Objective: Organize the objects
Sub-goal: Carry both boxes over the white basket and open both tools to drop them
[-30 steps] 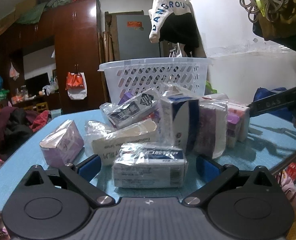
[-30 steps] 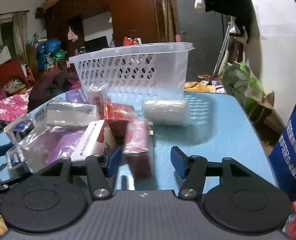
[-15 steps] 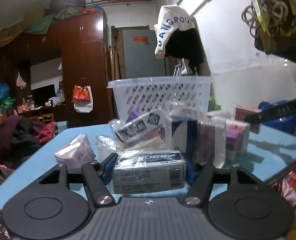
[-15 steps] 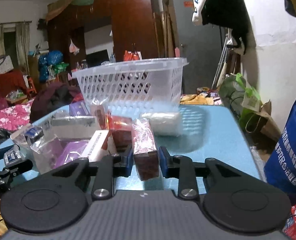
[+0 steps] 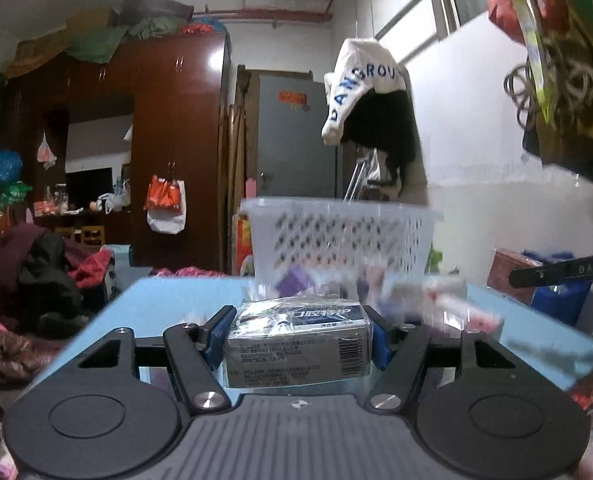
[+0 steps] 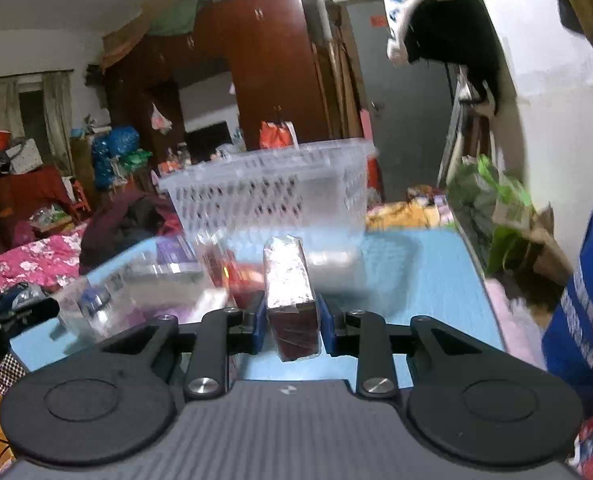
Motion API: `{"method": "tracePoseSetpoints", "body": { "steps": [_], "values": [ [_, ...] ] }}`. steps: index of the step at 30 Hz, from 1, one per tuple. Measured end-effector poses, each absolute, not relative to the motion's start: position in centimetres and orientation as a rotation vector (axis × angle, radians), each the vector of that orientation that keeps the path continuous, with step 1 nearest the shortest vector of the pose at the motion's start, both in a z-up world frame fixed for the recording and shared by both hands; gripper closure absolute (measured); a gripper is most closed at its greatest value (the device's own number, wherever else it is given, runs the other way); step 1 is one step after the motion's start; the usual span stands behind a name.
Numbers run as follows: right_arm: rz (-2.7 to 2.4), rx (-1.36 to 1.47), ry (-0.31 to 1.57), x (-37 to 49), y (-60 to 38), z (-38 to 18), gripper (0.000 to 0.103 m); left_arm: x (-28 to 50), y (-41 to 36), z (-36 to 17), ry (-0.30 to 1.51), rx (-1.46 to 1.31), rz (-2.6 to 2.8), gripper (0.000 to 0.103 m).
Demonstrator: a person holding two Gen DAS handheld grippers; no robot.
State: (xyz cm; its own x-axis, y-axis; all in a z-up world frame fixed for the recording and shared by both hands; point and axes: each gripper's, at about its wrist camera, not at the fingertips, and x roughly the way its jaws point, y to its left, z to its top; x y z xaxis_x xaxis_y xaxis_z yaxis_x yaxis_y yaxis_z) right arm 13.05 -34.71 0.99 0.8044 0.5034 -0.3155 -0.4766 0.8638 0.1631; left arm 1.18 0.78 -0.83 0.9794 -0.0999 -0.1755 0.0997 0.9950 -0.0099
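Grey box [image 5: 296,346] clamped between left jaws.

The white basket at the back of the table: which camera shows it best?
The left wrist view. There the white basket stands almost whole, with its rim and holed wall fairly sharp above the grey box in the left gripper. In the right wrist view the basket is smeared by motion, its lower part hidden behind blurred packets.

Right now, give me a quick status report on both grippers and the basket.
Left gripper shut on grey box. Right gripper shut on dark red box. White basket ahead on blue table. Loose packets between.
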Motion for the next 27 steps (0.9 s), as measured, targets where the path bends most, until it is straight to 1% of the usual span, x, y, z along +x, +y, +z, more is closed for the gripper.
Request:
{"method": "tracePoseSetpoints", "body": {
  "steps": [5, 8, 10, 11, 13, 15, 20, 21, 22, 23, 24, 25, 27],
  "values": [
    [0.595, 0.024, 0.302, 16.5, -32.7, 5.8, 0.072, 6.8, 1.4, 4.1, 0.165, 0.036, -0.152, 0.034],
    [0.618, -0.026, 0.269, 20.0, -30.2, 8.8, 0.072, 13.0, 1.1, 7.9, 0.219, 0.019, -0.198, 0.034],
    [0.582, -0.113, 0.248, 22.5, -27.9, 9.8, 0.072, 17.4, 0.6, 9.4, 0.276, 0.000, -0.205, 0.034],
    [0.572, -0.130, 0.268, 23.8, -27.0, 10.0, 0.072, 19.6, 0.3, 9.8, 0.303, -0.015, -0.195, 0.034],
    [0.577, -0.119, 0.330, 26.7, -25.8, 9.8, 0.072, 22.9, -0.2, 9.9, 0.341, -0.024, -0.170, 0.034],
    [0.570, -0.129, 0.352, 28.3, -25.2, 9.4, 0.072, 25.2, -0.3, 9.4, 0.375, -0.050, -0.159, 0.034],
    [0.580, -0.119, 0.362, 29.6, -24.9, 8.5, 0.072, 27.7, 0.1, 7.4, 0.436, -0.067, -0.145, 0.034],
    [0.581, -0.113, 0.358, 29.5, -24.9, 8.4, 0.070, 27.9, 0.3, 7.2, 0.438, -0.067, -0.151, 0.032],
    [0.585, -0.101, 0.354, 29.3, -24.9, 8.3, 0.055, 27.8, 0.3, 7.1, 0.438, -0.060, -0.153, 0.023],
    [0.589, -0.099, 0.353, 28.9, -25.2, 8.3, 0.040, 27.6, 0.2, 6.8, 0.434, -0.049, -0.150, 0.005],
    [0.584, -0.106, 0.346, 28.6, -25.3, 8.2, 0.012, 27.5, 0.1, 6.8, 0.425, -0.042, -0.145, 0.000],
    [0.567, -0.123, 0.327, 28.0, -25.4, 8.4, 0.001, 27.1, 0.0, 6.9, 0.406, -0.026, -0.141, 0.000],
    [0.544, -0.156, 0.286, 26.9, -25.6, 8.5, 0.001, 26.4, -0.1, 7.6, 0.384, -0.005, -0.128, 0.000]
  ]
}}
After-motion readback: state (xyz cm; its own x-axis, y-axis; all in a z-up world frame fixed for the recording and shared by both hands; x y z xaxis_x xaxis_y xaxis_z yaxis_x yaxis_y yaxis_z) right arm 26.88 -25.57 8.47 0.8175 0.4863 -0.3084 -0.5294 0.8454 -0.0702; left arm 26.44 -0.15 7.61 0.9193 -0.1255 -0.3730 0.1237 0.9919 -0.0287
